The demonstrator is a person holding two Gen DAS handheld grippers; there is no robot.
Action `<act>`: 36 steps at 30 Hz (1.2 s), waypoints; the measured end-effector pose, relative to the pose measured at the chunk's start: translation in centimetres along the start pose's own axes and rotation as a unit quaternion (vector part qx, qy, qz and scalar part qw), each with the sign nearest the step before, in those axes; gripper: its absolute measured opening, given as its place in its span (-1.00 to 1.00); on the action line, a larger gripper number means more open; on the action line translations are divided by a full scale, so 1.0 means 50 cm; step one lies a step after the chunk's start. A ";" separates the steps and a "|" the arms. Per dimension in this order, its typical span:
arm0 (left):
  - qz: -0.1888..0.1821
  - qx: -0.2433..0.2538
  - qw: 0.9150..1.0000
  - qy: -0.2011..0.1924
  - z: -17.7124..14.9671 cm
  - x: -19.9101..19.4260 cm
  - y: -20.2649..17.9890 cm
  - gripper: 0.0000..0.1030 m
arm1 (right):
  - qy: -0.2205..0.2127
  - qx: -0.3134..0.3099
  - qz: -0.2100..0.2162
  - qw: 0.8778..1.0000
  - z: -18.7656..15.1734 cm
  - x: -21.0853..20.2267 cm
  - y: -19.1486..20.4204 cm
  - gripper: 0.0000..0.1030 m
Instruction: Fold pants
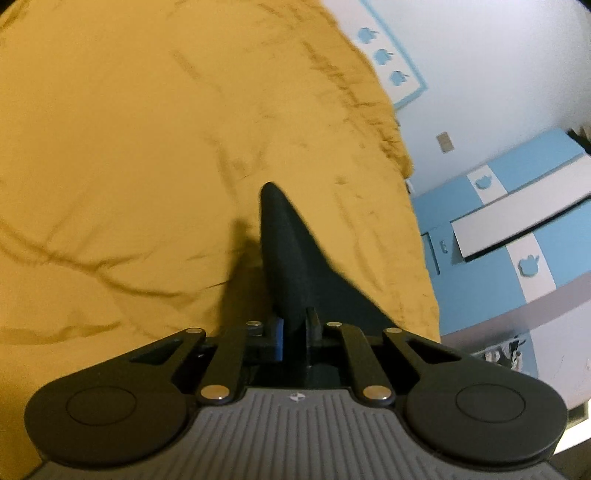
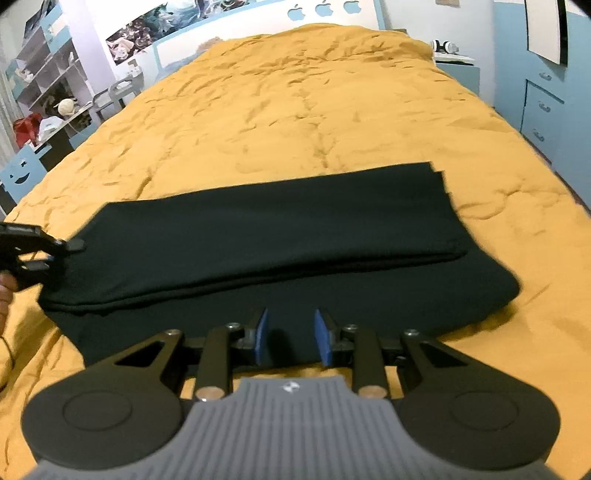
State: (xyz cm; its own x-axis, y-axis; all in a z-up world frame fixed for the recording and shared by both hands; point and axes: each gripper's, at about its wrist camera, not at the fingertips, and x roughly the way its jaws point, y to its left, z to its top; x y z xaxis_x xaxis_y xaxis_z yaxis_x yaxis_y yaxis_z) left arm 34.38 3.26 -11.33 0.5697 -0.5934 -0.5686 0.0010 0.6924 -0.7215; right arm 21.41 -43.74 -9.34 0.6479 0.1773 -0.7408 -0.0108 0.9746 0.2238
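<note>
Black pants [image 2: 266,243] lie folded lengthwise across the yellow bedspread [image 2: 295,110], running left to right. My right gripper [image 2: 290,336] is open, its blue pads [image 2: 260,334] apart just above the pants' near edge, holding nothing. My left gripper [image 1: 293,325] is shut on the pants [image 1: 291,254], and a pointed fold of black cloth rises out of its jaws. In the right wrist view the left gripper [image 2: 70,245] sits at the pants' left end.
The bed fills both views. A blue and white headboard [image 2: 325,9] is at the far end. Blue drawers [image 2: 543,107] stand along the right side. Shelves and a cluttered desk [image 2: 55,110] stand at the left.
</note>
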 end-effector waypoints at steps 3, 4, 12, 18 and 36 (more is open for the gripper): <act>0.000 0.023 1.000 -0.003 0.013 -0.017 -0.068 -0.82 | -0.005 -0.009 -0.004 1.000 0.016 -0.010 -0.014 -0.73; -0.001 0.028 1.000 -0.004 0.016 -0.018 -0.090 -0.82 | -0.008 -0.013 -0.005 1.000 0.022 -0.013 -0.017 -0.73; 0.017 0.062 0.998 0.003 0.026 -0.021 -0.261 -0.83 | -0.020 -0.043 0.032 0.998 0.072 0.003 -0.006 -0.85; 0.029 0.090 0.995 0.001 0.019 -0.006 -0.363 -0.84 | -0.003 -0.066 0.067 0.996 0.082 0.074 0.057 -0.91; 0.095 0.168 0.977 0.095 -0.104 0.200 -0.607 -0.84 | -0.071 0.009 0.012 0.997 0.050 -0.075 -0.120 -0.92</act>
State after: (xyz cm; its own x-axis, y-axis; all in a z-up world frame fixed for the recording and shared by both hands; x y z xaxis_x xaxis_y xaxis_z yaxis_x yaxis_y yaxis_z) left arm 35.80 -25.82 2.83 0.4223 -0.4845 -0.7661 0.1975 0.8741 -0.4439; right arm 20.93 -50.57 -6.31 0.7494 0.1783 -0.6376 -0.0155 0.9675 0.2523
